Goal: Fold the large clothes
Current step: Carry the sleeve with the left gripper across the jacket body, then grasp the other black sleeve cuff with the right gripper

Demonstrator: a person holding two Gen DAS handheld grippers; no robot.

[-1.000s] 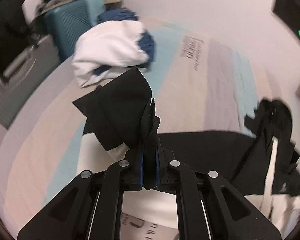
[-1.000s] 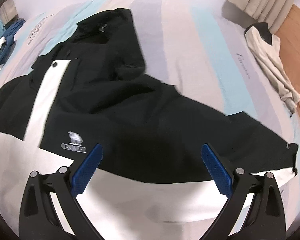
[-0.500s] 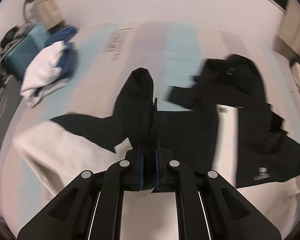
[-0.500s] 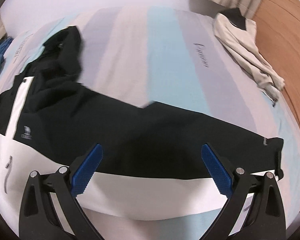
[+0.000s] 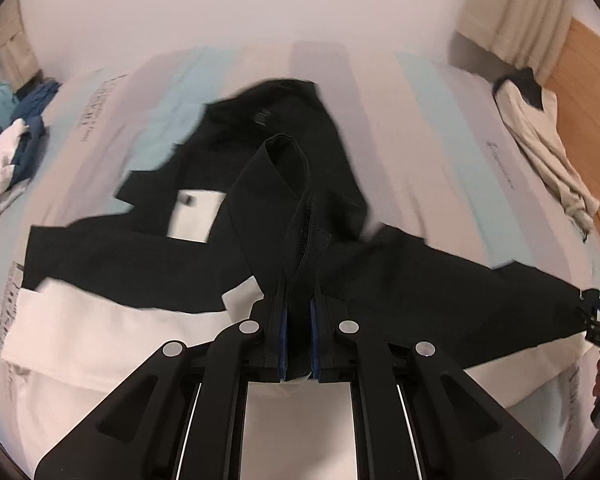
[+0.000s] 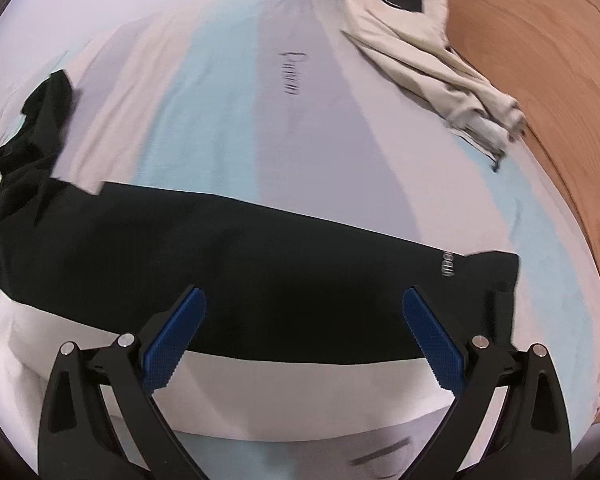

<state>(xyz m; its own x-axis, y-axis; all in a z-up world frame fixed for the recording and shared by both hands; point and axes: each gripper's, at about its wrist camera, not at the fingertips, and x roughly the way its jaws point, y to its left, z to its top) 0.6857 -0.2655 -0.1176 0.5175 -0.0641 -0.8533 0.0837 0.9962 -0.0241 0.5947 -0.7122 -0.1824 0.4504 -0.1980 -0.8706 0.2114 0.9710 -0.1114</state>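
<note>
A black-and-white jacket (image 5: pixel 140 248) lies spread across the striped bed (image 5: pixel 420 120). My left gripper (image 5: pixel 299 320) is shut on the cuff end of one black sleeve (image 5: pixel 276 184), which stands up in a fold above the jacket's body. In the right wrist view the other sleeve (image 6: pixel 260 248) stretches flat to the right and ends at its cuff (image 6: pixel 496 280). My right gripper (image 6: pixel 305 320) hovers over this sleeve, open wide, with nothing between its blue pads (image 6: pixel 176 336).
A beige garment (image 6: pixel 428 52) lies crumpled at the bed's far right, beside a wooden panel (image 6: pixel 540 80). A pile of white and blue clothes (image 5: pixel 8 152) sits at the far left edge. Curtains (image 5: pixel 512 12) hang at the back right.
Both hands have swept to the right across the bed. The left gripper carried the held sleeve over the jacket's body. The right gripper, still open, travelled along the other sleeve toward its cuff.
</note>
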